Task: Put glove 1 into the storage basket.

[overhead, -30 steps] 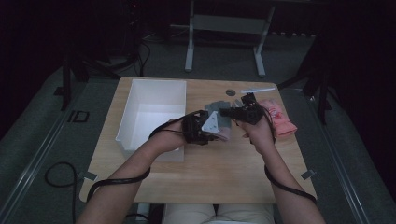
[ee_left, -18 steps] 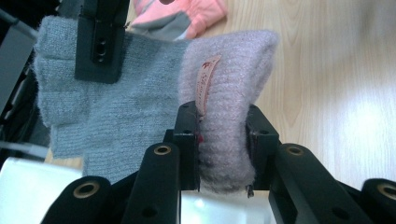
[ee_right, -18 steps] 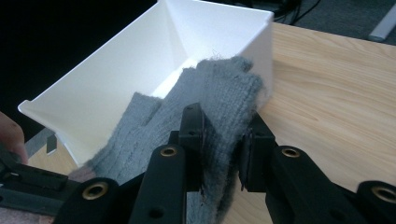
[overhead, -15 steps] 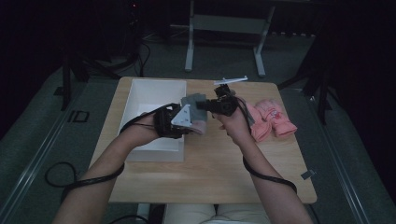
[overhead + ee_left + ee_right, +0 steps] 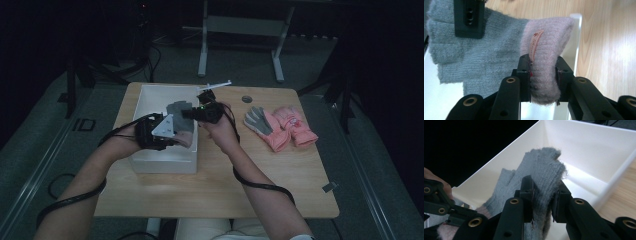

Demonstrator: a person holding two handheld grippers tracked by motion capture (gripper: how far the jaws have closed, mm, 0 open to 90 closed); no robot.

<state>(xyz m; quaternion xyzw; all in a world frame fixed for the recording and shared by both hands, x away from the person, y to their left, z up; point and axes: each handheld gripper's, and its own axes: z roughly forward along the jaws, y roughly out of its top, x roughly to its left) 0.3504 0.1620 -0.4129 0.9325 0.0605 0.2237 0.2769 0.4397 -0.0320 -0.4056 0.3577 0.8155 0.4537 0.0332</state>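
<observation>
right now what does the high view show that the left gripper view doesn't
The high view alone takes in the pair of grey-and-pink knitted gloves lying on the right of the light wooden table, a small round grey disc near its far edge, and the person's forearms. The left gripper view alone brings out a small label sewn on the pink ribbed cuff, which the left tool clamps. Both share the grey knitted glove, held over the white plastic bin, and the right tool gripping its fingers.

Wooden table (image 5: 215, 185): white bin (image 5: 150, 162) (left side), pink-grey gloves (image 5: 280, 126) right, white stick (image 5: 216, 85).
</observation>
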